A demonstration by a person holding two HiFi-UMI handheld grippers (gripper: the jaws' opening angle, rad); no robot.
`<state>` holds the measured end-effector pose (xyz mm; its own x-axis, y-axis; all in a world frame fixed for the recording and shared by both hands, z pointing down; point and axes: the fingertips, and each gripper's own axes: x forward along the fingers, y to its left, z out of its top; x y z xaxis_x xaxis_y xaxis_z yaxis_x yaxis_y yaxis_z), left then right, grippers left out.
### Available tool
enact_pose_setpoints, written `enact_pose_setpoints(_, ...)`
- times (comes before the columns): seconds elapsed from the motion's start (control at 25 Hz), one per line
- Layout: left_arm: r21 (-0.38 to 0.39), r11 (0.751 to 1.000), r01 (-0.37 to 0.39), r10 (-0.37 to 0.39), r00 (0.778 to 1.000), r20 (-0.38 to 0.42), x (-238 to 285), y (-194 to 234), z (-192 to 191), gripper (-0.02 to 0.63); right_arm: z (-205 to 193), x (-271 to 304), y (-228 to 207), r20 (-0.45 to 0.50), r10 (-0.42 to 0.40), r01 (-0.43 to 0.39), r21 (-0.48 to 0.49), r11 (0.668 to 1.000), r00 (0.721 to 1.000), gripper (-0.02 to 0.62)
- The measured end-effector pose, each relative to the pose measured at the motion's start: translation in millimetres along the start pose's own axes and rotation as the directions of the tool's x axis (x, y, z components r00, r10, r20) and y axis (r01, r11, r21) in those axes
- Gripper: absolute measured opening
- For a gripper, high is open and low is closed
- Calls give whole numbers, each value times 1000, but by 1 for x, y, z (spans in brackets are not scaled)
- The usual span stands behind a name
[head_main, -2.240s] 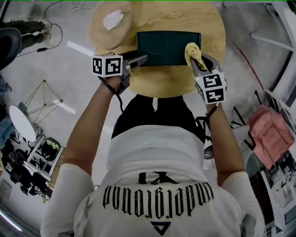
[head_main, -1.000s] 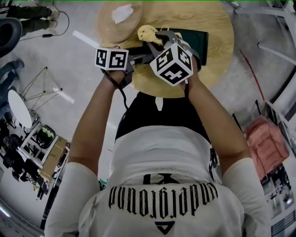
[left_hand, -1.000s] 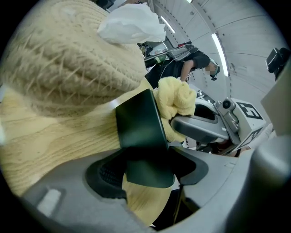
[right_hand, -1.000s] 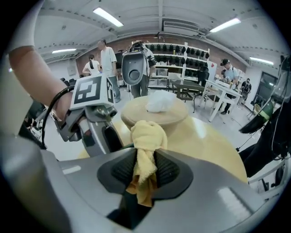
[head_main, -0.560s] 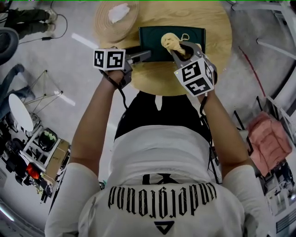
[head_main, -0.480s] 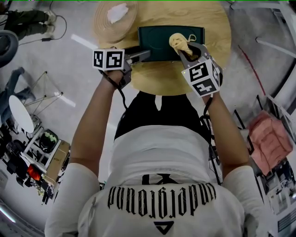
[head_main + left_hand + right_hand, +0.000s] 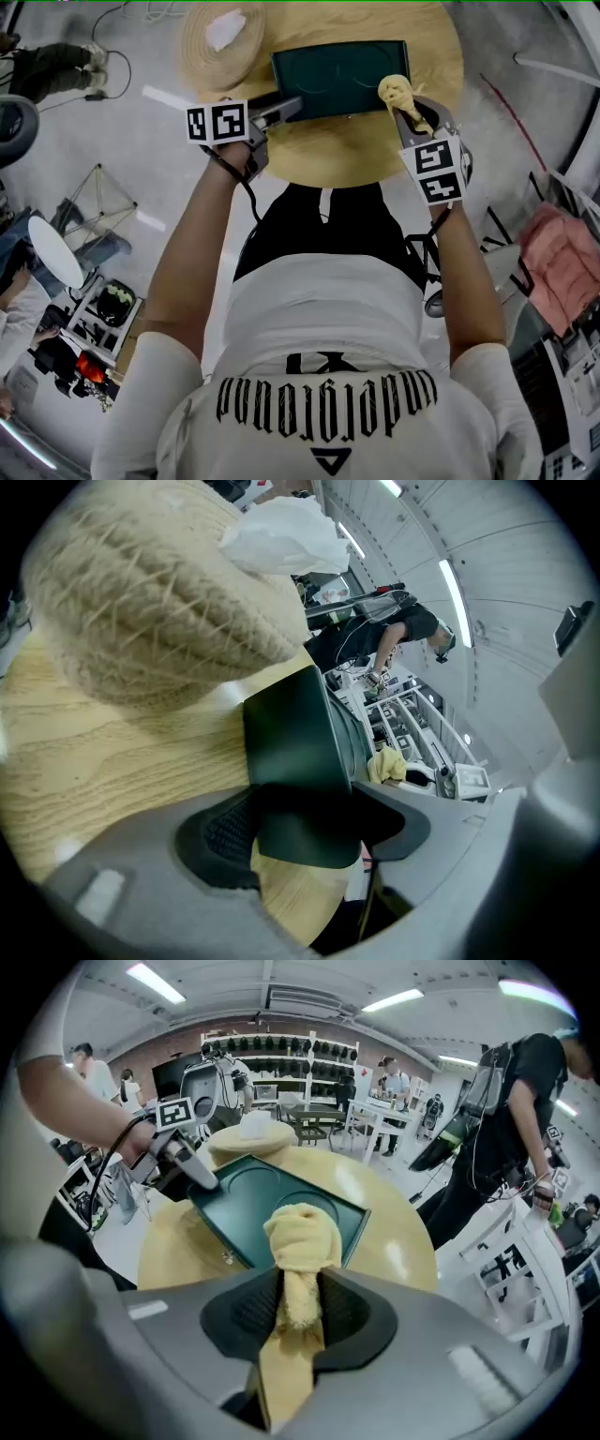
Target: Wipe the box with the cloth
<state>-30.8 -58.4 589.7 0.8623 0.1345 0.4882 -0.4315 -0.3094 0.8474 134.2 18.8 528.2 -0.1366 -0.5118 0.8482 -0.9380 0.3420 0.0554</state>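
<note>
Plainly, one round wooden table carries everything I work on. On it lies one dark green box, flat, with two round hollows in its top. Beside the box's far left corner sits one round woven straw piece with one crumpled white wad on top. I have two grippers. My left gripper reaches in from the left, and its two fingers are clamped on the near left corner of the box, which fills the gap between the pads in the left gripper view. My right gripper points steeply down at the box's right end, its fingers pinched tight on one yellow cloth. The cloth's bunched head sticks out past the fingertips over the box's near right corner; whether it touches the box I cannot tell.
</note>
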Motion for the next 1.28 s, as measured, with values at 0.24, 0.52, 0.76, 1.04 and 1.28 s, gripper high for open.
enact_pose_setpoints(0.24, 1, 1000, 3, -3, 1000, 1, 1, 1, 1, 318, -18, -2, 41, -6, -4, 5, 66, 998, 1000, 86)
enact_pose_setpoints(0.52, 4, 1000, 8, -8, 1000, -3, 3, 2, 2, 321, -1, 19, 87, 14, 21, -22, 74, 997, 1000, 84)
enact_pose_setpoints(0.76, -1, 1000, 14, -14, 1000, 2, 3, 3, 1, 322, 39, 42, 157, 70, 121, -121, 3, 993, 990, 84)
enact_pose_setpoints(1.04, -3, 1000, 19, -19, 1000, -1, -2, 2, 2, 324, 51, 53, 190, 64, 158, -156, -27, 987, 985, 83)
enact_pose_setpoints(1.28, -4, 1000, 21, -21, 1000, -5, 0, 3, 0, 325, 19, 64, 169, 11, 144, -144, 73, 987, 990, 81)
